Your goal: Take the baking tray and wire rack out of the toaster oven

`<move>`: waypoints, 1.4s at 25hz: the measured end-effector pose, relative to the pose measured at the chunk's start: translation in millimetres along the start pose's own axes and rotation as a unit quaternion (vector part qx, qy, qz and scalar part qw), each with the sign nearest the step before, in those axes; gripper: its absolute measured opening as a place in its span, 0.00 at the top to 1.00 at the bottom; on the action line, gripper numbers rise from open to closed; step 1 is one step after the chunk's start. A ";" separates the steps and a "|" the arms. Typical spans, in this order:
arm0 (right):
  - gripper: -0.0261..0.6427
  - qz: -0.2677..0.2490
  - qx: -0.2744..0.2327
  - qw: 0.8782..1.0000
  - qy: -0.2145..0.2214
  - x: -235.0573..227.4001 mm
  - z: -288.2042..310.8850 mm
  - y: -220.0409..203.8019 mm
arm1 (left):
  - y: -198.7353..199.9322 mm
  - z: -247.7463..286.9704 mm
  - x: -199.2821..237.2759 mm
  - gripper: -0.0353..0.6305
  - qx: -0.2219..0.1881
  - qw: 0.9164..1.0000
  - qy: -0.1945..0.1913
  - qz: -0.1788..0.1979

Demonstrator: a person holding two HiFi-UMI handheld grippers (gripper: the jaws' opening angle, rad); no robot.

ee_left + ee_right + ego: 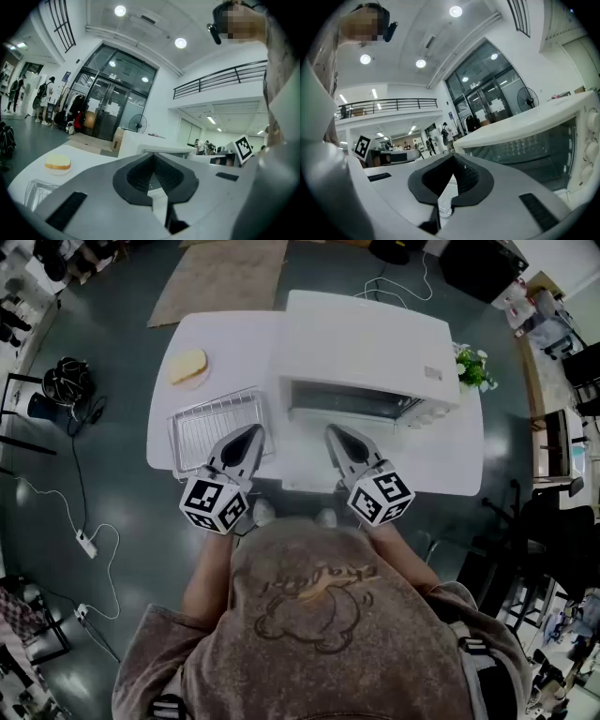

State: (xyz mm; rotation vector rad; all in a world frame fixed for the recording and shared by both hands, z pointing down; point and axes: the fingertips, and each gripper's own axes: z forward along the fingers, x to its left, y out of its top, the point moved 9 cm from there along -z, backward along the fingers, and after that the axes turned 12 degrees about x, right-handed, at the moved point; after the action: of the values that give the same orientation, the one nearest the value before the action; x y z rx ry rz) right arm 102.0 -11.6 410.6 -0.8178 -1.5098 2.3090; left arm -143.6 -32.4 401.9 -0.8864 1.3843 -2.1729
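Observation:
The white toaster oven stands on the white table, its dark glass front facing me. In the right gripper view the toaster oven fills the right side. A wire rack lies flat on the table left of the oven, and its shiny corner shows in the left gripper view. I cannot tell whether a tray lies under it. My left gripper is shut and empty over the rack's near right corner. My right gripper is shut and empty just before the oven front. Both the left gripper and the right gripper show their pads closed together.
A slice of bread on a small plate sits at the table's far left corner. A potted plant stands to the right of the oven. Cables and a power strip lie on the floor at the left. A brown mat lies beyond the table.

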 end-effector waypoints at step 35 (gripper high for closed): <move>0.96 0.015 0.023 1.000 -0.010 -3.3 -4.9 -28.9 | -41.1 -9.6 3.1 0.94 0.005 0.998 0.028 -0.052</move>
State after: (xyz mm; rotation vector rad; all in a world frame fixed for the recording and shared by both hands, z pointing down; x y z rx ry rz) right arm 105.1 2.7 436.2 -0.8138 -1.4556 2.3715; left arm -152.9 -11.0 437.2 -0.9211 1.3794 -2.2968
